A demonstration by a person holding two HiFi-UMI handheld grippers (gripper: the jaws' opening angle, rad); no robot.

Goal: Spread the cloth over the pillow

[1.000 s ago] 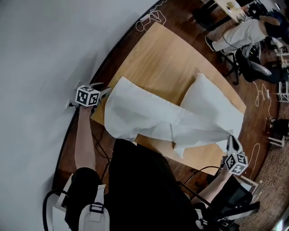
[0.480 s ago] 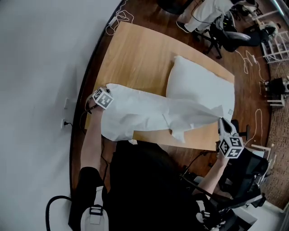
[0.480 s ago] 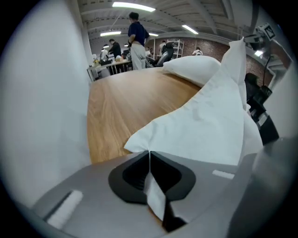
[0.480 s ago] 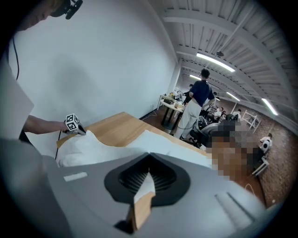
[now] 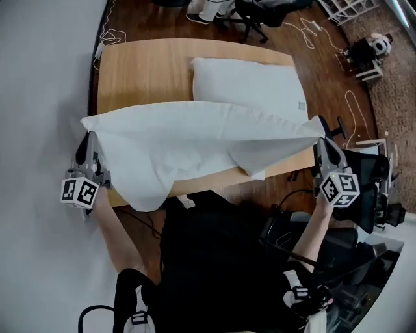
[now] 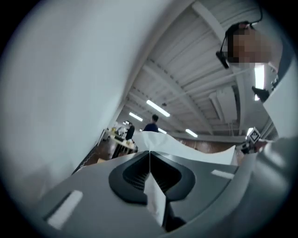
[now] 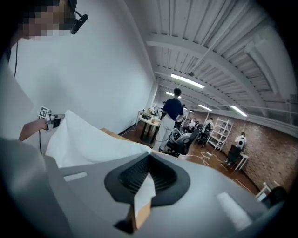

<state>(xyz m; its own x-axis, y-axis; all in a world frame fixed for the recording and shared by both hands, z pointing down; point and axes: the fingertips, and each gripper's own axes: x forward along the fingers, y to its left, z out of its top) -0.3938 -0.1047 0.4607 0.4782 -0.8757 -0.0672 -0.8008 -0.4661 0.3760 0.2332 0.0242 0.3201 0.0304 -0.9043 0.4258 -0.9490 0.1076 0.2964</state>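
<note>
A white cloth (image 5: 188, 146) hangs stretched in the air between my two grippers, over the near edge of the wooden table (image 5: 140, 71). Its middle sags and a folded flap droops at the front. The white pillow (image 5: 250, 84) lies flat on the far right part of the table, beyond the cloth and uncovered. At the left, my left gripper (image 5: 86, 135) is shut on the cloth's left corner; in the left gripper view that corner sits pinched between the jaws of the left gripper (image 6: 150, 155). My right gripper (image 5: 320, 135) is shut on the right corner, which the right gripper view shows clamped in the right gripper (image 7: 149, 160).
A white wall runs along the left. Cables (image 5: 110, 36) lie on the wooden floor at the table's far left corner. Office chairs (image 5: 257, 13) and seated people are beyond the table's far edge. A dark chair (image 5: 364, 188) stands by my right gripper.
My left gripper has come off the table's left edge with the cloth's corner in it. The cloth has risen off the table and now spans taut between both grippers.
</note>
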